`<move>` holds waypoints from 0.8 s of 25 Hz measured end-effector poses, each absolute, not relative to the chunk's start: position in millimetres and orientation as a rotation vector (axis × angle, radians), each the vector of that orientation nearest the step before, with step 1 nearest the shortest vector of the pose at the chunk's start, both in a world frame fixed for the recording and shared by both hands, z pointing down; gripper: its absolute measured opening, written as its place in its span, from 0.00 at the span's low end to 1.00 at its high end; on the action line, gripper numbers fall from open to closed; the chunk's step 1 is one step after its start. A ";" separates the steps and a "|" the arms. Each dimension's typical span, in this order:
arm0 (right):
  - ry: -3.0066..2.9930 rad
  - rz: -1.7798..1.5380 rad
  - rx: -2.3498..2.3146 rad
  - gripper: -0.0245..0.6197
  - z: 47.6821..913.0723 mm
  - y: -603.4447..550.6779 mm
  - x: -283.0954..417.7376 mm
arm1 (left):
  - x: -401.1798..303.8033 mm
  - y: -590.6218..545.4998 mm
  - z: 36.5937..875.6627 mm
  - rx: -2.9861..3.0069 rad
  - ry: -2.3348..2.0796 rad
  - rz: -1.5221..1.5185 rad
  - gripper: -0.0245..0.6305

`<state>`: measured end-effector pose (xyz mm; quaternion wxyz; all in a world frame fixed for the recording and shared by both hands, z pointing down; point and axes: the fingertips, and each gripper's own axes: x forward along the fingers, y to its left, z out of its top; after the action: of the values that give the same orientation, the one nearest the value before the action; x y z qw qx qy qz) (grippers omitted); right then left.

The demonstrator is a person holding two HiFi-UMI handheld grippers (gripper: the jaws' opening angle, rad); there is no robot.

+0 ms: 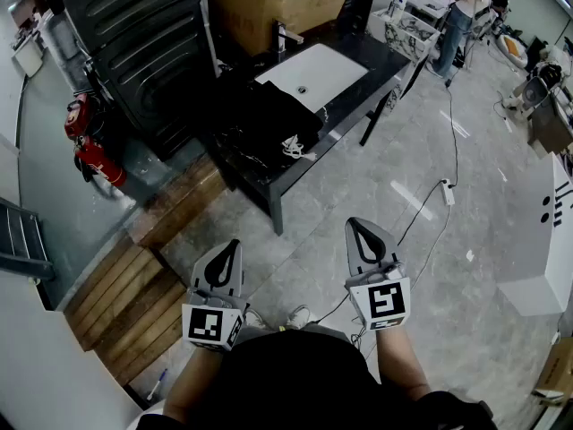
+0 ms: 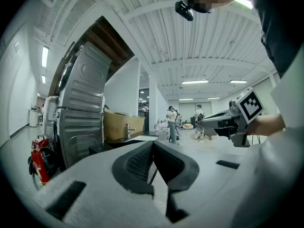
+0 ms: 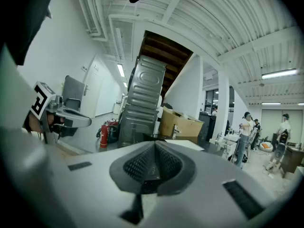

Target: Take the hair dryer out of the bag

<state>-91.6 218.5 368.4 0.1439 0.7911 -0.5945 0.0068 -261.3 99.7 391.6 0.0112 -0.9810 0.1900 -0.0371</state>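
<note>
In the head view a black bag [image 1: 264,124] lies crumpled on the near end of a black table [image 1: 363,83], with a white cord [image 1: 294,148] at its front edge. No hair dryer shows in any view. My left gripper [image 1: 235,245] and right gripper [image 1: 356,224] hang side by side over the floor, well short of the table, both shut with nothing between the jaws. The left gripper view looks along the left gripper's [image 2: 153,144] shut jaws toward the table. The right gripper's [image 3: 154,145] jaws meet too, empty.
A white basin [image 1: 313,74] and a cardboard box [image 1: 277,3] sit further along the table. A dark metal appliance [image 1: 143,52] and red fire extinguishers [image 1: 94,150] stand at the left. Wooden steps [image 1: 134,294] lie near my left. A cable with a power strip [image 1: 445,191] crosses the floor.
</note>
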 end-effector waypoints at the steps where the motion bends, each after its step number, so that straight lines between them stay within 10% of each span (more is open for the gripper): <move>1: -1.721 0.020 2.278 0.05 369.2 221.0 -91.1 | -260.4 102.7 392.7 -3.062 0.597 -0.119 0.07; 20: -1.892 0.199 2.123 0.06 430.0 237.0 -90.7 | -229.2 104.1 439.1 -3.149 0.659 -0.242 0.07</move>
<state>-90.7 237.0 430.0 0.1449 0.7370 -0.6565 0.0692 -229.2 104.1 439.1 -0.0421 -0.9752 0.2041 -0.0748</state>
